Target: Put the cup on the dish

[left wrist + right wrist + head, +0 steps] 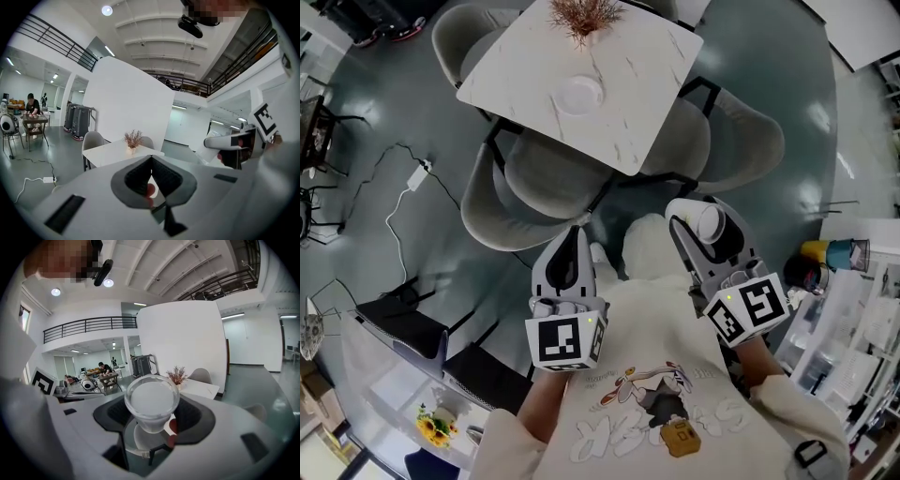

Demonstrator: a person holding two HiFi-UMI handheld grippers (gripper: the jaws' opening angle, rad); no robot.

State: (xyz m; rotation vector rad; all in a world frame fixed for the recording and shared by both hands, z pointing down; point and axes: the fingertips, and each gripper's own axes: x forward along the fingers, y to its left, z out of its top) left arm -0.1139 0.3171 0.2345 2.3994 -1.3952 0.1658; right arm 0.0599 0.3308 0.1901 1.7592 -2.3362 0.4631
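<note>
Asker: Cup (151, 399) position, pls?

Describer: Small translucent white cup, gripped btwn the dark pads of the right gripper (151, 411). In the head view, the cup (709, 223) sat at the tip of the right gripper (701, 221). It was held in the air above the grey floor (412, 112), ahead of the person's cream sweatshirt (675, 412). It was not on the dish.

Asker: And the dish?

Describer: Round white dish (578, 95) lay near the middle of a white marbled tabletop (647, 84), well apart from the cup. Dried plant (584, 14) stood at the tabletop's far edge, beyond the dish. Grey chairs (548, 183) were tucked around the tabletop, two of them btwn it and the grippers.

Asker: Left side?

Describer: The left gripper (576, 234) was clenched on itself. In its own view, the left gripper (151, 161) had both pads meeting tip to tip. It was held beside the right gripper, and both pointed toward the tabletop. Each carried a marker cube at the wrist end.

Asker: Surroundings?

Describer: White power adapter w/ cable (417, 176) lay on the floor at left. Cluttered shelving (862, 309) stood at right. Far back in the left gripper view, a seated person (32, 105) was at another table.
</note>
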